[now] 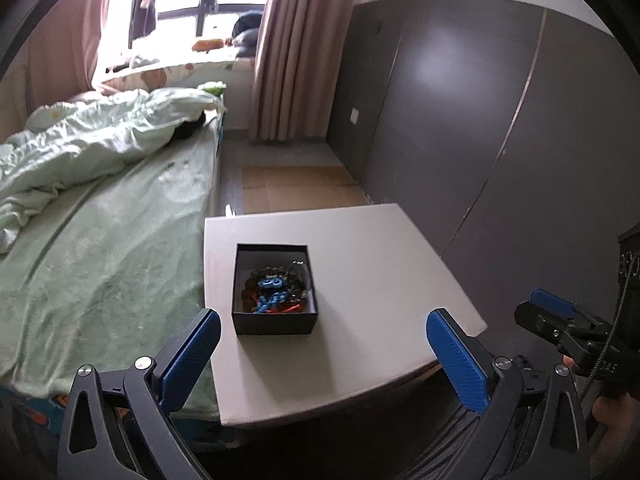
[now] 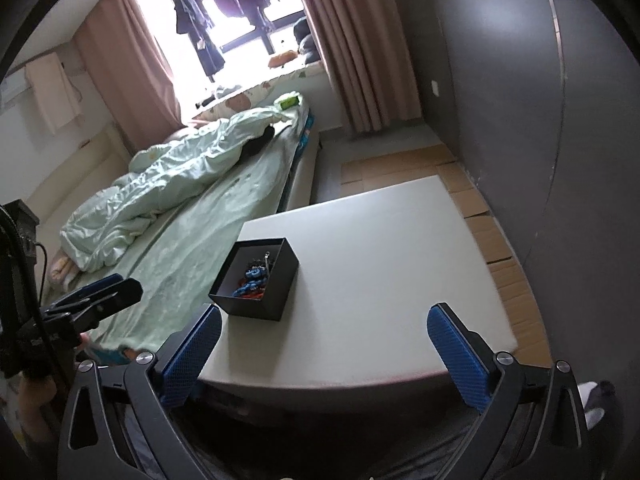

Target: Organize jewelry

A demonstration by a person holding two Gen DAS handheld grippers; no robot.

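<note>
A black open box [image 1: 275, 324] stands on a white table [image 1: 360, 264]. Inside it lies a heap of jewelry [image 1: 276, 290]: blue, red and dark beaded pieces. My left gripper [image 1: 324, 322] is open and empty, held just in front of the box above the table's near edge. My right gripper [image 2: 324, 320] is open and empty, near the table's front edge, with the box [image 2: 256, 308] ahead to its left and the jewelry [image 2: 252, 280] in it. The right gripper shows at the far right of the left wrist view [image 1: 560, 320]. The left gripper shows at the left of the right wrist view [image 2: 96, 292].
A bed with a green sheet [image 1: 100, 248] and crumpled quilt [image 1: 92, 136] runs along the table's left side. A dark grey wardrobe [image 1: 500, 120] stands to the right. Cardboard [image 1: 296, 188] covers the floor beyond the table. Pink curtains [image 1: 292, 48] flank a window.
</note>
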